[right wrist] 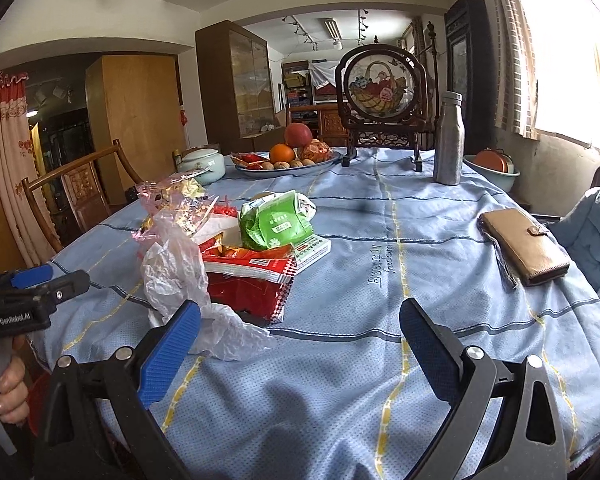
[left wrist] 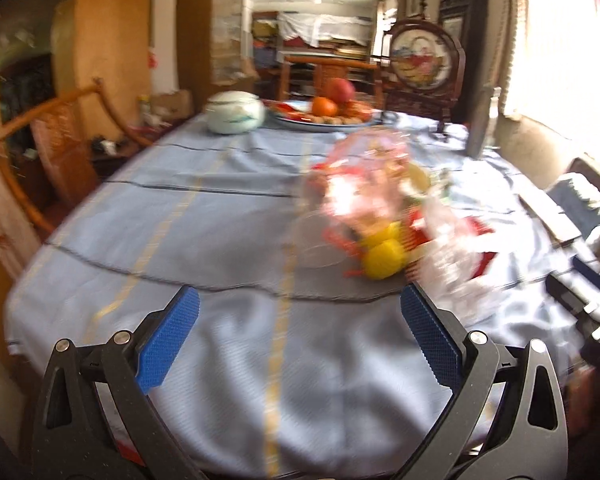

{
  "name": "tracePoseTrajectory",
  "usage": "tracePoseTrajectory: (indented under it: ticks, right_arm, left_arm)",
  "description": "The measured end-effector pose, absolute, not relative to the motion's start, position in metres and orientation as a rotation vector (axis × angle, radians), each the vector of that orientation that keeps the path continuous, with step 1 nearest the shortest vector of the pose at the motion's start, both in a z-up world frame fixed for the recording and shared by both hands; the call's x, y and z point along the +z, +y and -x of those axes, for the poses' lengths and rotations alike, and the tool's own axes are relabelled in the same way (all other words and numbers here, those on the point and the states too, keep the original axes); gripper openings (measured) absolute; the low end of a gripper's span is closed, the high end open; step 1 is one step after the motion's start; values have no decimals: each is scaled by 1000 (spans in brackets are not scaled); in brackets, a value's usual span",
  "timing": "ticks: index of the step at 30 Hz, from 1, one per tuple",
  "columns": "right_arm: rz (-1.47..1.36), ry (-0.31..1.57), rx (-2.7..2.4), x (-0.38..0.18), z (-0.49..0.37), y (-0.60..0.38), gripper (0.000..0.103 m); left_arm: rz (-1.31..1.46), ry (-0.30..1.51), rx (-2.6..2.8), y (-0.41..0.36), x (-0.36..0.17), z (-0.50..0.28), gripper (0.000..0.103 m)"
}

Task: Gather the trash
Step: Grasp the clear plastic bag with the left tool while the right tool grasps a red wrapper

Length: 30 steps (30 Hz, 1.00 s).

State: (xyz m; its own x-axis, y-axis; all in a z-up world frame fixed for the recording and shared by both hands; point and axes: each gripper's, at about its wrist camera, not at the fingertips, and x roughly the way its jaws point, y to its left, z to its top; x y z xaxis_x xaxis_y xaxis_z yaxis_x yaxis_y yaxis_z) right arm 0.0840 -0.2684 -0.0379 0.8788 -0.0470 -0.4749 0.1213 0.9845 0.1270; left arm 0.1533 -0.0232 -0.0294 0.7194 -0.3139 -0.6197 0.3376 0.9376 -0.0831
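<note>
A pile of trash lies on the blue tablecloth [right wrist: 380, 340]: a crumpled clear plastic bag [right wrist: 180, 272], a red wrapper [right wrist: 248, 280], a green packet [right wrist: 272, 224], a small white box [right wrist: 314, 252] and pink cellophane [right wrist: 172, 196]. In the blurred left wrist view the pile [left wrist: 380, 216] lies ahead and to the right, with yellow pieces [left wrist: 382, 256]. My left gripper [left wrist: 300, 320] is open and empty over the cloth, short of the pile. My right gripper [right wrist: 300, 328] is open and empty, its left fingertip [right wrist: 180, 332] next to the clear bag.
A fruit plate [right wrist: 288, 164], a white lidded jar [right wrist: 202, 164], a framed embroidery stand [right wrist: 382, 104] and a metal bottle [right wrist: 449, 140] stand at the far end. A brown wallet [right wrist: 524, 244] lies at the right. Wooden chairs [right wrist: 80, 188] flank the table.
</note>
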Motion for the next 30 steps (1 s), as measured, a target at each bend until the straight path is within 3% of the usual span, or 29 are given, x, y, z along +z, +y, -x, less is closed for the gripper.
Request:
tracePoseTrajectory:
  ticks: [8, 11, 13, 15, 26, 29, 30]
  right_arm:
    - [-148, 481, -176, -42, -77, -303, 98]
    - [-148, 498, -183, -44, -75, -310, 98]
    - [-141, 496, -183, -44, -74, -310, 98]
    - [-137, 487, -174, -42, -73, -309, 98]
    - [-266, 657, 44, -49, -139, -277, 98]
    - [-295, 637, 34, -43, -139, -281, 98]
    - [-284, 621, 8, -40, -135, -283, 98]
  left_arm:
    - [-99, 687, -561, -105, -38, -165, 95]
    - [-100, 722, -574, -122, -47, -177, 70]
    - [-86, 746, -590, -123, -50, -179, 41]
    - [-62, 757, -605, -116, -50, -174, 29]
    - [37, 638, -488, -10, -11, -143, 26]
    - [73, 710, -581, -23, -24, -148, 40]
    - [75, 732, -616, -36, -30, -150, 56]
